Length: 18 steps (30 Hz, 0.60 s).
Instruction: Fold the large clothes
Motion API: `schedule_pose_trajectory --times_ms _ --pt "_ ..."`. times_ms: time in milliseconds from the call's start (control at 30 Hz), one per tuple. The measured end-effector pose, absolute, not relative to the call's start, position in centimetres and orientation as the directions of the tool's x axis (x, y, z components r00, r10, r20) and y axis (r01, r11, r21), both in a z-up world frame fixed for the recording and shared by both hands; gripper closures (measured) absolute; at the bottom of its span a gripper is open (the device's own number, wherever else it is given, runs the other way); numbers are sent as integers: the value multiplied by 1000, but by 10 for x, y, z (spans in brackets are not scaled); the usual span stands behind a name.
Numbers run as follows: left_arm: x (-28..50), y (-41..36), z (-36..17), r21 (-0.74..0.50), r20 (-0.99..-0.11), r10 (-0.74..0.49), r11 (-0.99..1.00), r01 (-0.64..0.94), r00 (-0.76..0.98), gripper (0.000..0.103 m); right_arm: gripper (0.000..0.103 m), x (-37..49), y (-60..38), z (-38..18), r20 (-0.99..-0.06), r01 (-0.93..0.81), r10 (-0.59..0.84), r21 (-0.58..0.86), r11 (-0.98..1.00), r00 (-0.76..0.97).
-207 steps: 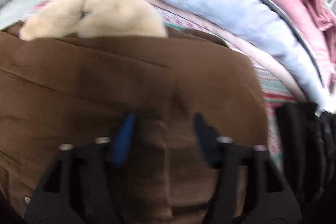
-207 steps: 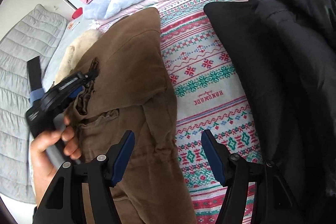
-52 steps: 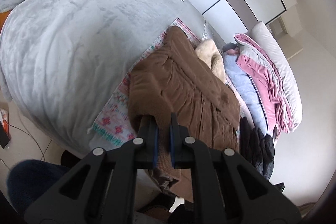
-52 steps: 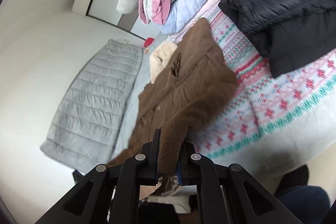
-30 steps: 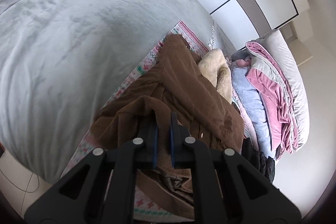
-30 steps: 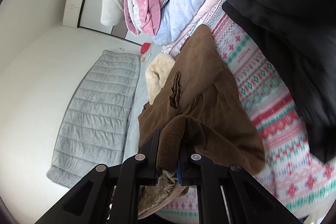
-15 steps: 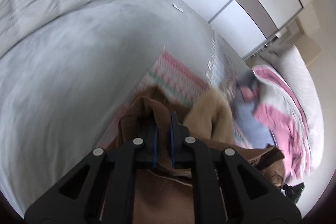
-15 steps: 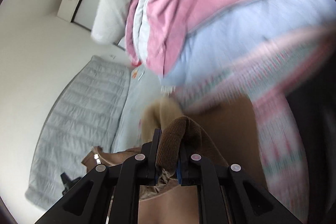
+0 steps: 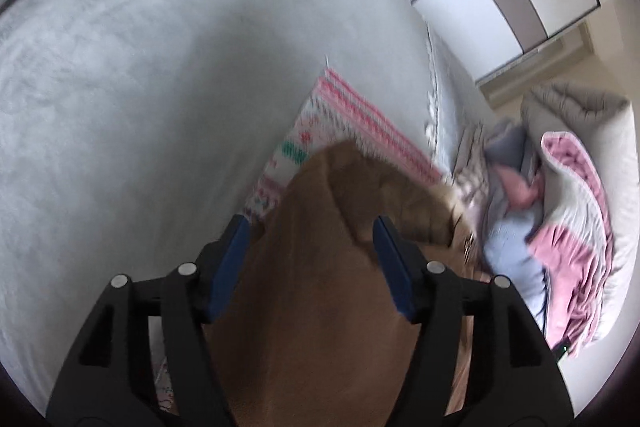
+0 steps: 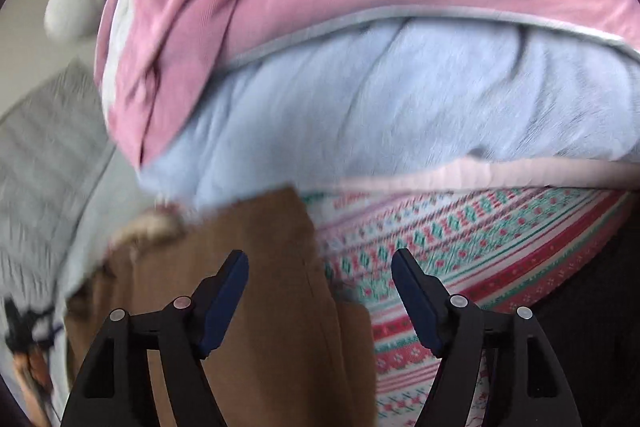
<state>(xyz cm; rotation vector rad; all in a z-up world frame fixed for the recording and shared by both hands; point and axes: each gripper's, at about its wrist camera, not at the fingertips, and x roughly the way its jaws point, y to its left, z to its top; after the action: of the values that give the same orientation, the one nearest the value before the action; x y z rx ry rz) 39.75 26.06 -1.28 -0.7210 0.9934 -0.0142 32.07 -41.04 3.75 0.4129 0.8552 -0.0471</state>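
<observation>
With both your left gripper [image 9: 310, 259] and right gripper [image 10: 320, 291] just opened wide, empty, lift clear so the folded brown coat [image 9: 320, 307] stays flat.

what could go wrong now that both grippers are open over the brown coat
1. The brown coat still fills the space between the left gripper jaws, which have just been opening; pulling away could snag it and undo the fold.
2. The right gripper, jaws also just opened, sits over the coat's edge by the patterned blanket; that edge may slide.
3. The pink and blue bedding pile sits close, easy to bump.
</observation>
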Motion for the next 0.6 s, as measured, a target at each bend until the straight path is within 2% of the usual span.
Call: schedule_pose_trajectory --times_ms 100,167,267,300,333,367,400,433,600 --pt "400 248 -20 -536 -772 -325 794 -286 546 38 28 327 -393 25 -762 125 148 287 950 631" --pt "413 235 -19 -478 -790 -281 839 -261 545 37 28 334 -378 19 -770 72 153 250 966 620" --pt "424 211 -24 -312 -828 -155 926 -213 540 37 28 354 -353 11 -780 14 116 158 987 614" --pt "426 204 -28 -268 -831 -121 943 -200 543 40 32 364 -345 2 -793 0 109 136 991 599" --pt "428 200 -32 -219 -838 -85 957 -190 539 62 64 371 -338 -6 -809 -19 111 123 992 577" --pt "428 197 -35 -182 -842 -54 965 -187 536 82 74 374 -331 -14 -827 -37 110 108 993 552" --pt "427 199 -35 -169 -840 -39 967 -193 542 84 87 375 -328 -17 -830 -34 96 93 995 549" --pt "422 204 -33 -195 -822 -50 961 -196 568 88 95 373 -326 -13 -815 -21 64 63 998 576" --pt "407 236 11 -426 -656 -141 880 -209 742 90 102 344 -346 50 -643 97 4 123 988 765"
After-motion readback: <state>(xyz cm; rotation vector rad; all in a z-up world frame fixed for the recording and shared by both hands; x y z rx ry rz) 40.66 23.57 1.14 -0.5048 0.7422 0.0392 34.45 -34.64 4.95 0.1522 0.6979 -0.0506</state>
